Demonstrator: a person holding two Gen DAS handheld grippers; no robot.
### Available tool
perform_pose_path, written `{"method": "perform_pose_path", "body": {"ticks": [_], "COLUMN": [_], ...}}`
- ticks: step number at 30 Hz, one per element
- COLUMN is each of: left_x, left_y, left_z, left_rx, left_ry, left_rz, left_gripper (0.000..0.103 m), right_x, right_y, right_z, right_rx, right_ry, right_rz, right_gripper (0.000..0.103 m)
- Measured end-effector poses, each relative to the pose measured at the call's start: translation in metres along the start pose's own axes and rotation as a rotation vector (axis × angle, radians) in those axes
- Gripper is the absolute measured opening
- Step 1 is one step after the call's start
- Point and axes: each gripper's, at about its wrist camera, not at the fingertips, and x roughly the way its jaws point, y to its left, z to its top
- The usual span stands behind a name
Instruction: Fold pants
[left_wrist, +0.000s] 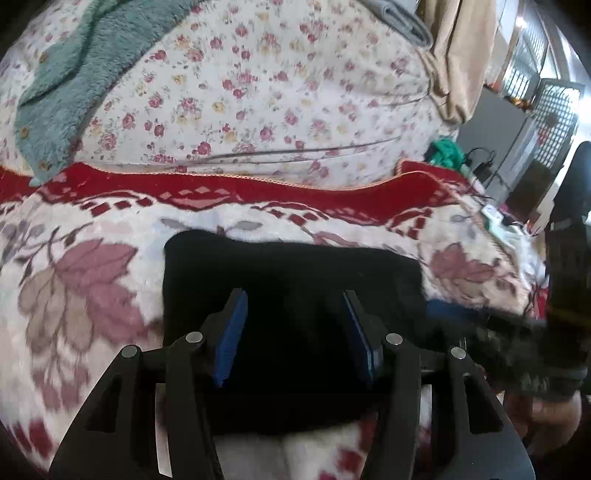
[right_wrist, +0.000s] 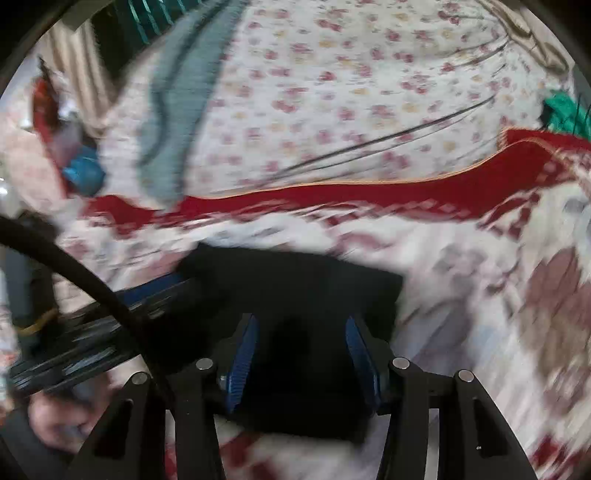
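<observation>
Left gripper: jaws spread, blue pads apart with a clear gap and nothing pinched between them. The black pants lie directly beneath and ahead of the fingers as a compact dark block, apparently already folded down to a small rectangle; whether the pads touch the cloth cannot be told.

Right gripper: jaws likewise spread, pads apart, no cloth caught between them. In this view the pants sit under and just beyond the fingertips. The frame is blurred, and contact cannot be confirmed.

The other gripper shows at the right edge of the left view and at the lower left of the right view, so both tools stand close on opposite ends of the bundle.

Judgement: the fold appears near completion, with the step in hand a final squaring or release. To do it well, keep both tools low, press the top layer flat without dragging it, and lift away straight so edges stay aligned.

Beyond the pants lies the flowered blanket with a red border. Further off is a floral sheet, then a green fleece at the far left.
</observation>
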Motion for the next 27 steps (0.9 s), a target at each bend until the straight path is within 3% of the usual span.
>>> {"method": "perform_pose_path", "body": {"ticks": [1,3,5,8,14,19,27], "left_x": [-0.006,-0.016,-0.023,-0.029,-0.021,-0.015,-0.019], "left_y": [-0.002,-0.005,-0.008,-0.014,-0.028,-0.028,-0.027], "left_z": [-0.006,-0.02,-0.033,-0.047,-0.057,-0.06,-0.058], "left_rx": [-0.003,-0.004,-0.01,0.001,0.075,0.107,0.117], "left_ry": [0.007,0.021,0.041,0.051,0.045,0.055,0.033], "left_rz": [-0.007,-0.006,0.005,0.025,0.099,0.212,0.292], "left_gripper": [0.052,0.052,0.052,0.052,0.052,0.074,0.074], "right_x": [-0.007,-0.023,-0.037,-0.05,-0.074,-0.069,-0.066], "right_y": [0.007,0.031,0.046,0.052,0.029,0.016,0.017], "right_z": [-0.011,-0.031,-0.045,-0.06,-0.077,-0.074,-0.075], "right_rx": [-0.01,-0.105,-0.162,-0.179,-0.073,-0.007,-0.008], "right_ry": [0.004,-0.01,-0.043,-0.066,-0.136,-0.126,-0.119], "right_rz": [0.004,-0.109,-0.152,-0.207,-0.176,-0.123,-0.095], "right_gripper": [0.049,0.049,0.049,0.049,0.049,0.049,0.049]}}
